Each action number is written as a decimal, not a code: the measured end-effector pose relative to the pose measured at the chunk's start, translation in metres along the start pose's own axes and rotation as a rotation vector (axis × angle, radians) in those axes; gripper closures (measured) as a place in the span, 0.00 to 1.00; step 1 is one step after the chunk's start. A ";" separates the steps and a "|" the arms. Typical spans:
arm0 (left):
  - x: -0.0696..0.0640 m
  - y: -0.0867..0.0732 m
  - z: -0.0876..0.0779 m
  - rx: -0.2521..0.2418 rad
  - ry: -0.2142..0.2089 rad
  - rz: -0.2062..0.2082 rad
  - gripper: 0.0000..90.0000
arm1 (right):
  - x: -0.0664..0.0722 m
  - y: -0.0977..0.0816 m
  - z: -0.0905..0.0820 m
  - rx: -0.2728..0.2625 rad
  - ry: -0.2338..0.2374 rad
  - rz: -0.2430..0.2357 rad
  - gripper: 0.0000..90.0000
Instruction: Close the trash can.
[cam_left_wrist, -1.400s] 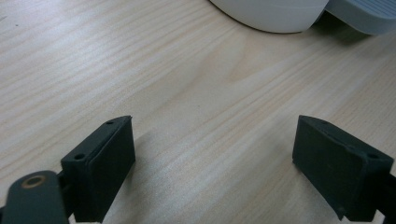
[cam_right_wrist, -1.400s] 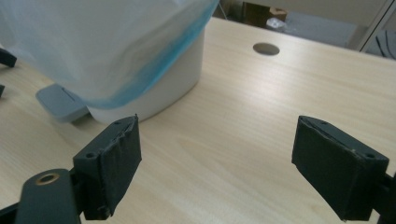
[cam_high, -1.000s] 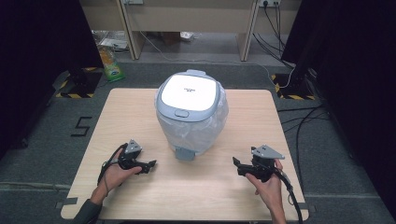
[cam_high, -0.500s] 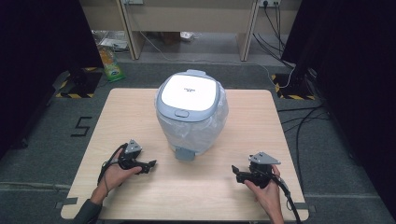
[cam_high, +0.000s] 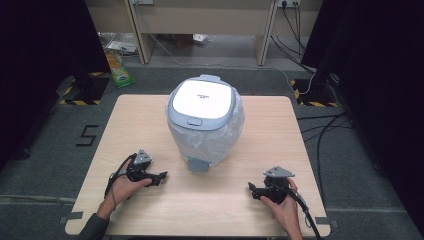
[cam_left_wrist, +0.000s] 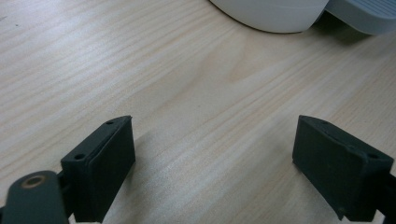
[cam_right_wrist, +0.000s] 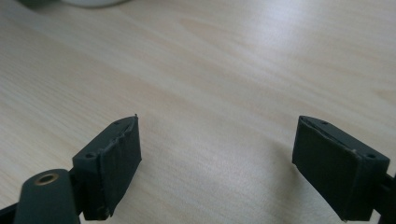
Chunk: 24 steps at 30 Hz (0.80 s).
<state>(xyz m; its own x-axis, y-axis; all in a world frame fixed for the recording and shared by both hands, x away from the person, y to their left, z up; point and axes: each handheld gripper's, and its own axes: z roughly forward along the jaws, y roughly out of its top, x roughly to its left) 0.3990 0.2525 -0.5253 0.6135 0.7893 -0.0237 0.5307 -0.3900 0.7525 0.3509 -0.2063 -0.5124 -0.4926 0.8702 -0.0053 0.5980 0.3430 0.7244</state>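
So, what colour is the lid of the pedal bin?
White, with a grey rim; the lid shows best in the high view.

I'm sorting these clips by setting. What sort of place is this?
Probably a lab or recording workspace, not a home. A lone wooden table stands on grey carpet between black curtains, with cables trailing over the floor and hazard-striped tape at the stand bases. A lidded bin with a liner sits on the table.

Bench: pale wood, rectangular | on it: lidded bin with plastic liner, standing centre-rear
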 end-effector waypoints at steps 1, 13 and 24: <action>0.000 0.000 0.000 0.000 0.000 0.000 0.14 | 0.000 -0.002 0.002 0.017 0.002 0.000 0.16; 0.000 0.000 0.000 0.000 0.000 0.000 0.14 | 0.001 -0.003 0.004 0.014 -0.004 -0.007 0.12; 0.000 0.000 0.000 0.001 0.000 0.001 0.13 | 0.001 -0.003 0.004 0.017 -0.007 -0.002 0.11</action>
